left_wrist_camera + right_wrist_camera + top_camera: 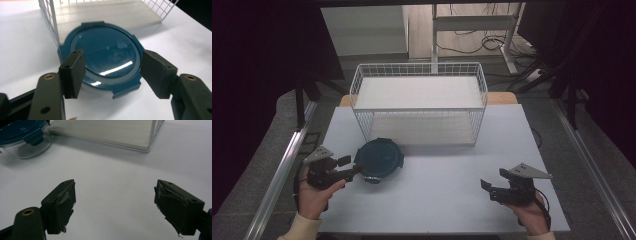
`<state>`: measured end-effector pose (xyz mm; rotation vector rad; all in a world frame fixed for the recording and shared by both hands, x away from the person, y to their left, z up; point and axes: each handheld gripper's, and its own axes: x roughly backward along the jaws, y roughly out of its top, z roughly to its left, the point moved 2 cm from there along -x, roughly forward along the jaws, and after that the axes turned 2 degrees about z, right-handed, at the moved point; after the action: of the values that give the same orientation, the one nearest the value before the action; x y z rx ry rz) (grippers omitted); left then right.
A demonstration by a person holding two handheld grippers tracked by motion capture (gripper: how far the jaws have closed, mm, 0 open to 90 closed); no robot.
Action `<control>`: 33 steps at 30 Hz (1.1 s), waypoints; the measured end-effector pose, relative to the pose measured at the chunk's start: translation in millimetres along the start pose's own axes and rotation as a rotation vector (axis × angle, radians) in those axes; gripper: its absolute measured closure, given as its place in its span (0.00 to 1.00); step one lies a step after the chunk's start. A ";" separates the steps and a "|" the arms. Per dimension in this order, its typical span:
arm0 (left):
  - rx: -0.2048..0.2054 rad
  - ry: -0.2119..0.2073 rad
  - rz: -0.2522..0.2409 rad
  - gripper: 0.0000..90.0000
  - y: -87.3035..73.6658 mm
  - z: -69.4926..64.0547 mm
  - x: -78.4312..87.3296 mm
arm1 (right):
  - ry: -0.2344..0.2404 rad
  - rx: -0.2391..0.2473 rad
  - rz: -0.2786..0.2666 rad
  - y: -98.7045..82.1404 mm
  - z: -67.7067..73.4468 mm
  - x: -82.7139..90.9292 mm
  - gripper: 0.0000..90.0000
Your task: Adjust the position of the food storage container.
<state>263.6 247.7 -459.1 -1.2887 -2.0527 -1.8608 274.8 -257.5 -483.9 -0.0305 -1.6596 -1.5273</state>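
Left hand-held gripper [112,72], jaws parted, straddles the rigid, slick-lidded container [102,60] beside the wire basket [419,102]; best gripped at its rim.

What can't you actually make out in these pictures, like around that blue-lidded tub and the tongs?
- Left tongs on the container, left gripper view: whether the pads touch its rim; the near jaw covers the edge.
- Container's contents, high view: the blue lid hides them.
- Container, right gripper view: cut off by the top-left edge.
- Wire basket, high view: the lower shelf's back lies under the upper shelf.
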 end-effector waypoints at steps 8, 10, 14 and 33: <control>-0.013 -0.002 0.009 0.45 22.4 8.4 -0.6 | 0.008 -0.041 0.004 -1.5 -0.8 -2.2 0.19; -0.007 0.000 0.017 0.46 26.7 12.8 -1.7 | 0.007 -0.039 0.008 -1.6 0.0 -2.9 0.19; 0.001 0.010 0.040 0.52 35.4 22.4 -5.3 | 0.012 -0.036 0.017 -2.3 1.7 -5.7 0.19; 0.036 0.055 0.121 0.91 54.2 62.4 -29.9 | -0.020 -0.008 0.055 -6.6 3.0 -11.3 0.20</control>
<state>344.6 280.4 -449.8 -1.3070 -1.9266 -1.7790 276.7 -250.9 -495.5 -0.0954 -1.6554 -1.4967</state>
